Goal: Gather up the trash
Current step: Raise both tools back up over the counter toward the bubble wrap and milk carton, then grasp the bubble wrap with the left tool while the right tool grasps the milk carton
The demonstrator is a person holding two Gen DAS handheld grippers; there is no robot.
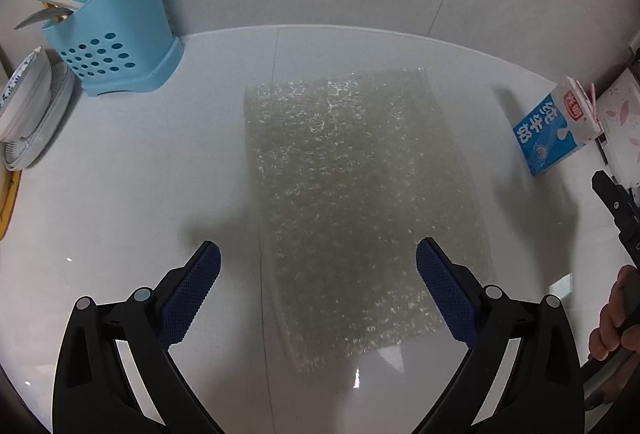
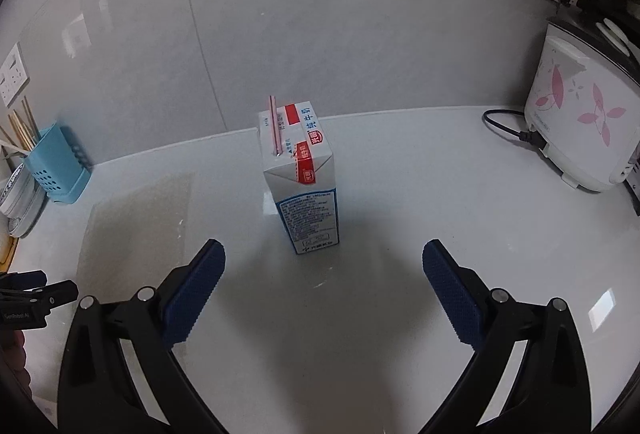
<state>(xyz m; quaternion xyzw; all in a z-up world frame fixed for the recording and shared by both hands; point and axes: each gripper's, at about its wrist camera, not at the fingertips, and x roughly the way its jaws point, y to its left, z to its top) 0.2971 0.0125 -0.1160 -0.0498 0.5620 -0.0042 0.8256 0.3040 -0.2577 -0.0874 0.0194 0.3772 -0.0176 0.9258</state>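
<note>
Milk carton [image 2: 301, 178] straw [image 2: 274, 125] shows only from right wrist; both jaws spread, empty

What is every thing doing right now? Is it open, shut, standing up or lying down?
Left tool: open, empty, over the bubble wrap.
Right tool: open, empty, facing the carton.
Milk carton: upright, straw stuck in its top.
Bubble wrap: lying flat on the counter.
Blue holder: upright, utensils inside.
Rice cooker: lid shut, cord plugged into its side.
</note>
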